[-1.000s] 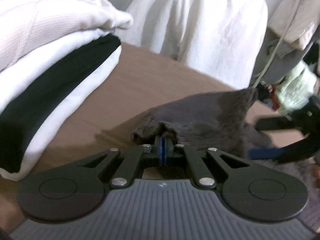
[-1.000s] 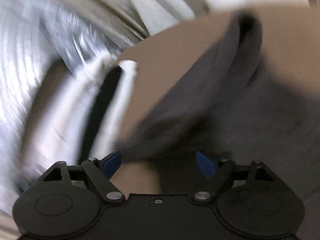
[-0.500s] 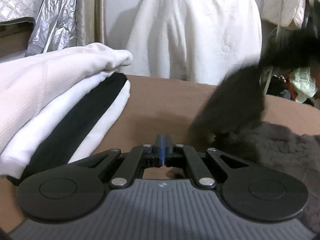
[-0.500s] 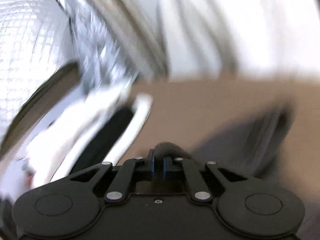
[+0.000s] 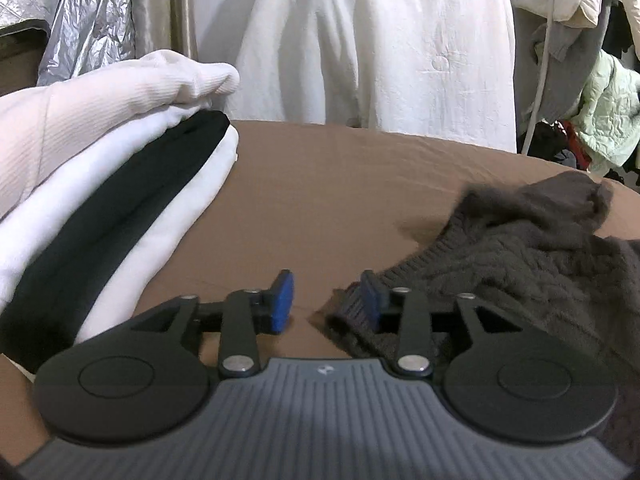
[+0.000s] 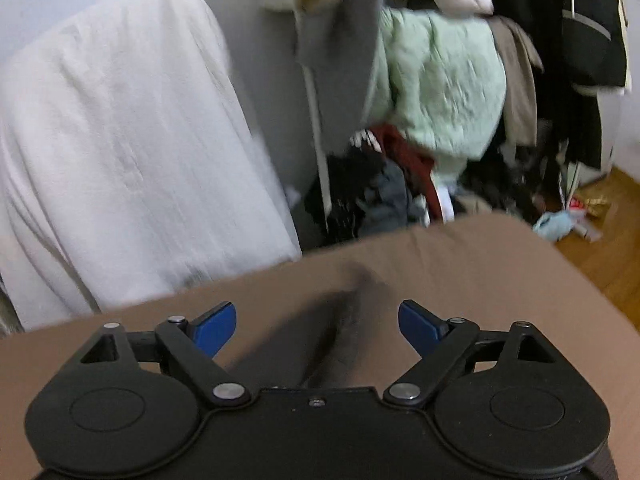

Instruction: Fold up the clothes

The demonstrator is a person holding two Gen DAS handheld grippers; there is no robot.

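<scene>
Just ahead of the left tool point(image 5: 326, 300), whose jaws have just been opening and stand apart, the ribbed edge of the grey knit sweater point(image 5: 520, 252) lies by the right-hand pad, released. The sweater sits rumpled on the brown bed point(image 5: 320, 184), only loosely gathered, so its folding looks unfinished. Left of it rests a folded stack point(image 5: 100, 184) of white and black garments, apparently done. The right tool point(image 6: 316, 324), jaws just opened wide, holds nothing above the bed.
</scene>
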